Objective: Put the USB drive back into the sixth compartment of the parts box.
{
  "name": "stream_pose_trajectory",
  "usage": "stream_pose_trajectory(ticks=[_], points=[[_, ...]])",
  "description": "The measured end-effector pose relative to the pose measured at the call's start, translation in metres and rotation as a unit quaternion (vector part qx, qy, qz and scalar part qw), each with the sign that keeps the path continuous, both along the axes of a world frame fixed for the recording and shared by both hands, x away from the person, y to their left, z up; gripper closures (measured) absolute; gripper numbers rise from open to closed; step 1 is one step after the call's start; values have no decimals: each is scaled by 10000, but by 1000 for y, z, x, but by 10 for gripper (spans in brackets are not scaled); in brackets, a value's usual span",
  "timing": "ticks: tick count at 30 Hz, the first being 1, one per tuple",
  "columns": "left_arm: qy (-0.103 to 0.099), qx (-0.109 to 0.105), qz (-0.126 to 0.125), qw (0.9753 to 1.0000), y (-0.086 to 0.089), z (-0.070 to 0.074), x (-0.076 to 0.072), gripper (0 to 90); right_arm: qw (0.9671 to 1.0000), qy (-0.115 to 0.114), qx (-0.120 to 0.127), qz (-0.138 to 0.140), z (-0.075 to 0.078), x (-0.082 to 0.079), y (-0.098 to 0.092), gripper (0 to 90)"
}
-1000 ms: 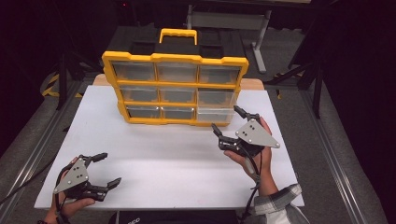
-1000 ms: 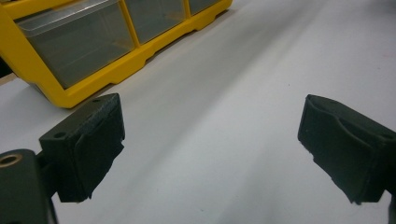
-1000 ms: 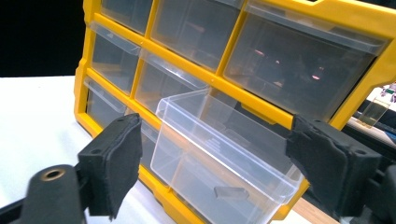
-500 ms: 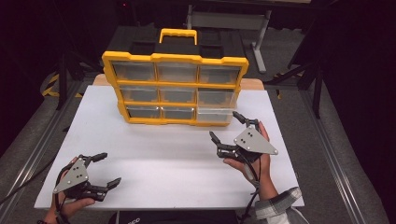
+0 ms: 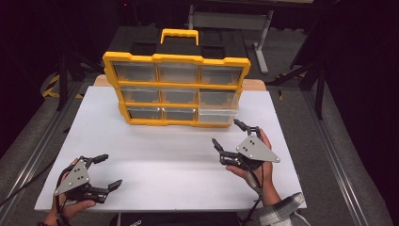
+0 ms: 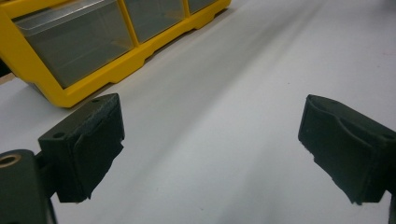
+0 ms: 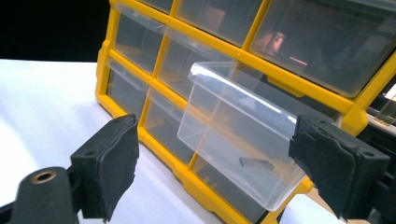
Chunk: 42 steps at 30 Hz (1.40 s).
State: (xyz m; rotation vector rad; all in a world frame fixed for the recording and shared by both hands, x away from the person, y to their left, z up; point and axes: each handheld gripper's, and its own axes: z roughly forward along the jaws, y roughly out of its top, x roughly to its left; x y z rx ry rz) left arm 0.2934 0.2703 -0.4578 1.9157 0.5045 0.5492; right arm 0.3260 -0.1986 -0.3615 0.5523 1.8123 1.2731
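Dark room, white table w/ a yellow drawer cabinet standing at its far side. The bottom-right clear drawer sticks partway out of the cabinet front; in the right gripper view a small dark part lies on its floor. Right gripper sits just in front of & a bit right of that drawer, jaws spread wide, nothing held, not touching it. Left gripper rests near the table's front-left corner, well apart from the cabinet, jaws also wide open & empty.

Step, prob.: right gripper lined up on the half-out drawer, either to pull it further or reach in. Next move needs the jaws brought fwd to straddle the drawer's front lip or wall, then closed square so the thin plastic doesn't slip or tilt.

Hard to tell: what the dark part is; other drawers' contents are blurred by reflections; cabinet's back is hidden.
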Motion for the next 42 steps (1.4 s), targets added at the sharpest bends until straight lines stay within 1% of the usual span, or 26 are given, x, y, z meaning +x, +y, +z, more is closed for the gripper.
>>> stream_pose_trajectory(ticks=[5, 11, 15, 23, 28, 33, 37, 42], points=[[4, 10, -10, 10000, 0, 0, 0, 80, 9999, 59, -50, 67, -6, -2, 1, 178], [11, 7, -9, 10000, 0, 0, 0, 80, 9996, 205, -103, 144, -17, -2, 0, 185], [13, 13, -14, 10000, 0, 0, 0, 80, 9993, 310, -128, 143, -25, -3, -1, 196], [19, 28, -7, 10000, 0, -1, 0, 80, 9987, 446, -173, 178, -39, -7, -6, 222], [30, 22, 1, 10000, 0, -1, 0, 79, 9975, 623, -280, 191, -51, -9, -11, 244], [57, 29, 8, 10000, -1, -2, 1, 80, 9965, 752, -304, 188, -62, -12, -16, 243], [33, 56, -19, 10000, -2, -1, 0, 80, 9956, 869, -317, 157, -69, -14, -22, 246], [25, 53, -24, 10000, -2, -1, 2, 80, 9939, 1025, -377, 179, -77, -16, -27, 305]])
